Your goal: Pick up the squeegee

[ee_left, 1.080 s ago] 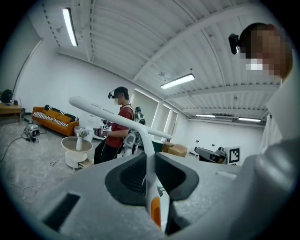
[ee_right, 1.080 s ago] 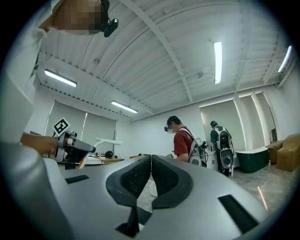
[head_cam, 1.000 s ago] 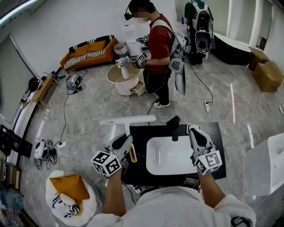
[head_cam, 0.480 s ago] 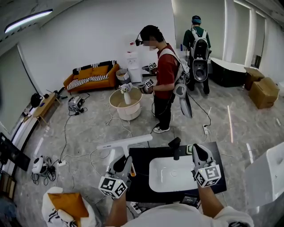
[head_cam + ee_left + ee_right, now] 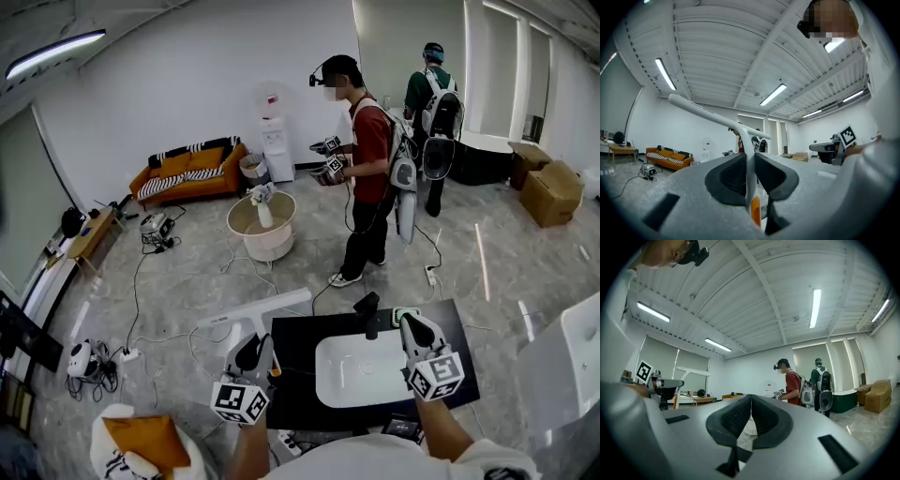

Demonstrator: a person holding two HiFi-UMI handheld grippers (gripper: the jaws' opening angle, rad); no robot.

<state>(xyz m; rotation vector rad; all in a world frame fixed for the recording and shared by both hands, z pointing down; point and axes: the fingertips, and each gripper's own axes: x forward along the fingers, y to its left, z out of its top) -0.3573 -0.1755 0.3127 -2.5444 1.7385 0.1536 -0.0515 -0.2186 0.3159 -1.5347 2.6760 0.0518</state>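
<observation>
My left gripper (image 5: 254, 353): jaws clamped on squeegee (image 5: 255, 307) shaft. Squeegee: white T-shape, long blade bar on top, orange section low on handle, held just beside left edge of black table (image 5: 298, 349). My right gripper (image 5: 413, 330): jaws pressed together, empty, over right end of white basin (image 5: 361, 370).

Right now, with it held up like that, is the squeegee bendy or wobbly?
Probably stiff: the squeegee shows a straight long white bar, though the left tool pinches only its thin handle. It is likely light, since it looks like slim plastic. It might twist sideways, because the wide bar sits well beyond the grip.
</observation>
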